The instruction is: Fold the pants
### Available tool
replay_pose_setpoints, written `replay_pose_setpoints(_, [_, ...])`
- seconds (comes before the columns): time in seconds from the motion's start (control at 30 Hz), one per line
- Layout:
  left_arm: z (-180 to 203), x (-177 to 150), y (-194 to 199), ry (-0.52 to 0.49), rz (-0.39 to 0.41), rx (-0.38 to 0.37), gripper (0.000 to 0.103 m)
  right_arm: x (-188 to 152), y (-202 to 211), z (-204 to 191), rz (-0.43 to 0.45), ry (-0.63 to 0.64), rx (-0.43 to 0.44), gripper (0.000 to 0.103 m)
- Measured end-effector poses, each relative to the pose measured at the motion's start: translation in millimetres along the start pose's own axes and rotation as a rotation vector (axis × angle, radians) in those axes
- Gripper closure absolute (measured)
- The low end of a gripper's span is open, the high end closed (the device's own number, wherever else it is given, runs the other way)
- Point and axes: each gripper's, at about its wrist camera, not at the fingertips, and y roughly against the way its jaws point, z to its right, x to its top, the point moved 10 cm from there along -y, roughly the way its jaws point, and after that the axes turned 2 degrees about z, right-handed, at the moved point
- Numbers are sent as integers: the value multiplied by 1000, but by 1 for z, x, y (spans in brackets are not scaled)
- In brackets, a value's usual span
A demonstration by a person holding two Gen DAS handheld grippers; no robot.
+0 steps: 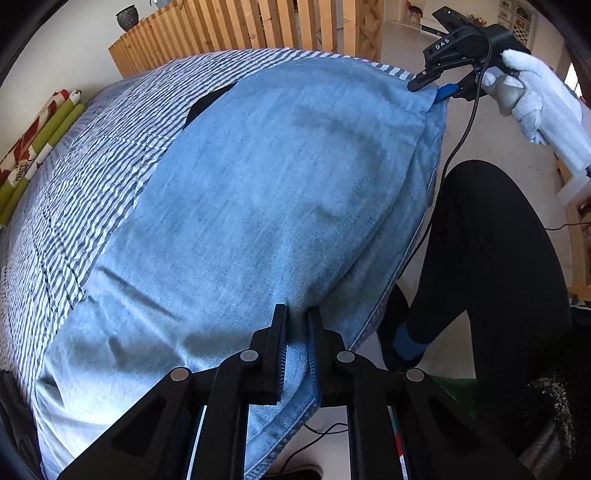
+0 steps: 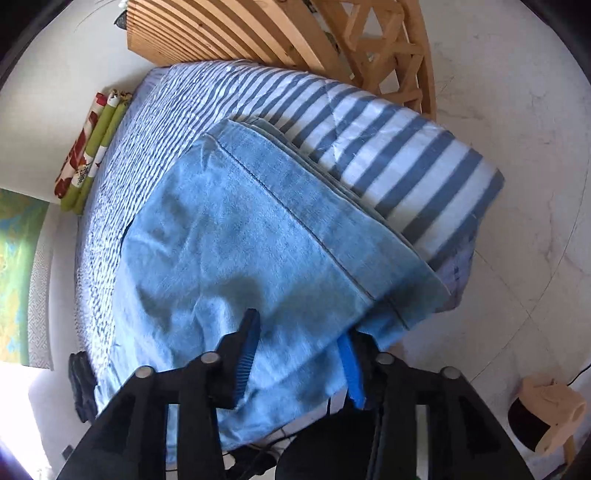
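Observation:
Light blue denim pants lie folded on a bed with a blue-and-white striped cover. My left gripper is at the near edge of the pants, shut on a fold of denim that runs up between its fingers. At the far right corner, my right gripper, held by a white-gloved hand, is pinching the hem. In the right wrist view the pants fill the gap between the right gripper's blue pads, with the stitched hem beside them over the striped cover.
A wooden slatted headboard stands behind the bed. Rolled green and red cushions lie along the far side. A person's black-clad leg and a cable are at the bed's right edge. A wooden stool-like object stands on the floor.

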Motion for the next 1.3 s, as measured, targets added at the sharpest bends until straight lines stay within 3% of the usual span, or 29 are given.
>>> replay_pose_setpoints(0.03, [-3,1,3,1,8,11,93,2,0,-3,5,5,-2,99])
replay_pose_setpoints(0.07, [-5,3,9,5,21,20,94,4,4,-8,6,0,15,101])
replay_pose_setpoints(0.2, [-9,13,36,41,79,10,94,12,50,-25,123,59,42,101])
replay_pose_setpoints(0.3, [4,12,41,22,85,-21,94,4,74,-15,180,82,27,101])
replay_pose_setpoints(0.47, [22,-11,-2,-8,-17,-45,89,-11,31,22,114,32,-52,101])
replay_pose_setpoints(0.6, [31,-21,-7,0,-49,-82,75,-14,7,31,60,82,-103,98])
replay_pose_setpoints(0.67, [31,-25,4,10,-42,-92,71,-11,19,35,86,105,-160,88])
replay_pose_setpoints(0.73, [24,-30,21,41,-20,-87,71,-6,41,39,155,105,-226,86])
replay_pose_setpoints(0.8, [4,-37,43,121,21,-79,68,-3,64,32,235,126,-258,85])
replay_pose_setpoints(0.87, [-29,-52,62,224,51,-30,63,-5,76,6,270,187,-222,83])
replay_pose_setpoints(1.0, [-117,-106,87,449,61,107,63,-35,59,-88,204,422,-63,83])
replay_pose_setpoints(1.17, [-230,-220,140,812,53,347,63,-96,24,-219,133,772,85,83])
replay_pose_setpoints(1.3, [-307,-322,186,1077,38,523,55,-147,-1,-305,62,918,209,83])
